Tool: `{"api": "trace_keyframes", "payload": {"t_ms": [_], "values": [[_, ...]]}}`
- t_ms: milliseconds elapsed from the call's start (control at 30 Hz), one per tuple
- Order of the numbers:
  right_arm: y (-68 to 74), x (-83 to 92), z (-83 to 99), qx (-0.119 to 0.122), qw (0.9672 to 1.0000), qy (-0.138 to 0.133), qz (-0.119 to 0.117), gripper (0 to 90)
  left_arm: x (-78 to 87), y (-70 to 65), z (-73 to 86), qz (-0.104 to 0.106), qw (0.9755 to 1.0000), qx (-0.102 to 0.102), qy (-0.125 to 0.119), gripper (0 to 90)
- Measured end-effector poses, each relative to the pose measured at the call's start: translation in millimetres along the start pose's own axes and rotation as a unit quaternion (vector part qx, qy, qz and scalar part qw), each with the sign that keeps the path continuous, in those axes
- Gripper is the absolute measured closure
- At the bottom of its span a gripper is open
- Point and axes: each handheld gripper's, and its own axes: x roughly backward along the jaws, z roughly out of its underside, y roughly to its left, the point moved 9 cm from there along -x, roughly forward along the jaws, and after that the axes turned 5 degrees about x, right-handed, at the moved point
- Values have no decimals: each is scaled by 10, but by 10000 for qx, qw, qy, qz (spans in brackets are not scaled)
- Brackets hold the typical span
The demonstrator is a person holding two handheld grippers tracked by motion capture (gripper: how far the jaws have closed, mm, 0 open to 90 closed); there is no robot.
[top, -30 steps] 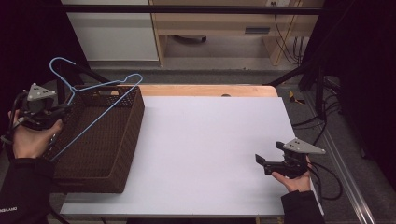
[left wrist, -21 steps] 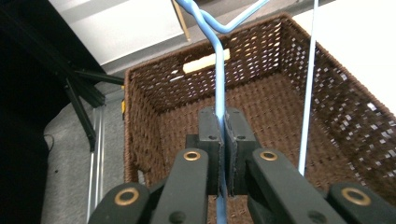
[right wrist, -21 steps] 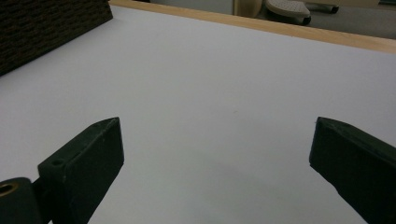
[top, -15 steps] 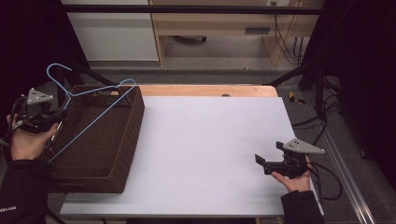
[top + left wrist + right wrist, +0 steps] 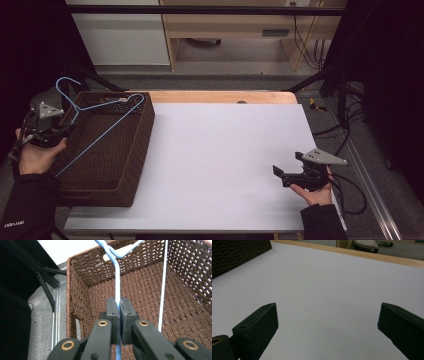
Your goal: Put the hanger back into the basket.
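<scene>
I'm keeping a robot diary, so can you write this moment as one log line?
left gripper: shut on hanger, over basket | right gripper: jaws open, nothing held, over table

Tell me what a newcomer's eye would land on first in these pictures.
The blue wire hanger stands out, slanting over the brown wicker basket at the table's left edge. The left gripper is shut on its wire above the basket's inside. Across the bare white table, the right gripper rests near the front right corner, jaws open and holding nothing.
</scene>
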Motion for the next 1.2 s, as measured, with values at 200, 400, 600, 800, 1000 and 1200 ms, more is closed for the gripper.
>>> {"api": "trace_keyframes", "payload": {"t_ms": [200,400,600,800,1000,1200], "values": [[0,0,0,-3,10000,-3,2,38,-121,-94,103,79,9999,33,54,871],[3,0,-1,-7,10000,-7,1,38,-242,-191,220,119,9998,5,149,870],[5,0,-2,-8,10000,-10,-2,37,-361,-191,363,18,9988,38,482,866],[10,-1,-2,-19,10000,-8,-10,37,-405,-190,452,78,9978,159,645,861],[12,-1,-1,-12,10000,-7,-4,35,-254,-230,377,316,9984,358,314,736],[20,5,-9,27,10000,-39,-22,34,6,-406,185,749,9945,600,-410,539]]}}
